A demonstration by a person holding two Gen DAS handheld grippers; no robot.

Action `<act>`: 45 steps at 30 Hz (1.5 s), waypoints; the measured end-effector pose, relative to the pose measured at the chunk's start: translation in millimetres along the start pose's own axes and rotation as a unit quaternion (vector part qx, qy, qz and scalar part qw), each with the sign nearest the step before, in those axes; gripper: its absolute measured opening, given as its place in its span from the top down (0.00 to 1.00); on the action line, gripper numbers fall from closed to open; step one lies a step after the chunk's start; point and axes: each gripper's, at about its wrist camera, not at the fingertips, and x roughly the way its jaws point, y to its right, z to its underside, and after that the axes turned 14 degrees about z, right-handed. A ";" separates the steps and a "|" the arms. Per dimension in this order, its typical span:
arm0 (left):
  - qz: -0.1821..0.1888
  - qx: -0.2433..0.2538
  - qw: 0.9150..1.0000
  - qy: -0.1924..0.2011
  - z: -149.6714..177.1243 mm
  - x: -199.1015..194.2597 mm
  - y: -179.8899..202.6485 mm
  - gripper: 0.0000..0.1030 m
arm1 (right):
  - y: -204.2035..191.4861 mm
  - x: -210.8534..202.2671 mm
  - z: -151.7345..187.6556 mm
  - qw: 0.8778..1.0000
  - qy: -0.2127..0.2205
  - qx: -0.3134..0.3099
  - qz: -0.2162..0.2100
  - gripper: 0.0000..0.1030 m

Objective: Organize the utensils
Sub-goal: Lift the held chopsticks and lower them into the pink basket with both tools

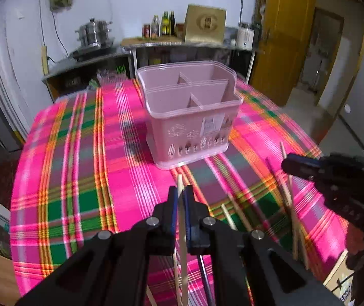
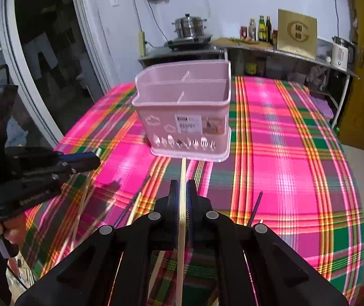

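Wooden chopstick (image 1: 182, 229) in left tool (image 1: 181, 191)

A pink plastic utensil basket (image 2: 182, 112) is set upright on the plaid cloth, divided into four empty compartments, with cutlery-shaped cut-outs along its base and a label on the front. One pale wooden chopstick (image 1: 181, 232) is clamped in the left gripper, another (image 2: 182, 219) in the right. Further chopsticks (image 1: 290, 204), pale and dark, are scattered flat on the cloth nearer than the basket.
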 end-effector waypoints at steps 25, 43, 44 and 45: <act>0.006 0.032 0.996 0.088 -65.7 -64.7 21.6 0.95 | 5.3 -57.7 -62.6 0.995 0.099 0.000 0.000 0.95; 0.004 0.033 0.989 0.146 -149.4 -71.2 5.9 0.95 | -4.8 -51.8 -160.2 0.988 0.157 0.013 -0.010 0.95; 0.003 0.033 0.989 0.147 -152.2 -68.1 3.7 0.95 | -5.7 -48.6 -163.3 0.987 0.157 0.012 -0.010 0.95; 0.002 0.033 0.989 0.147 -154.0 -66.3 2.4 0.95 | -5.5 -46.0 -166.0 0.987 0.158 0.012 -0.010 0.95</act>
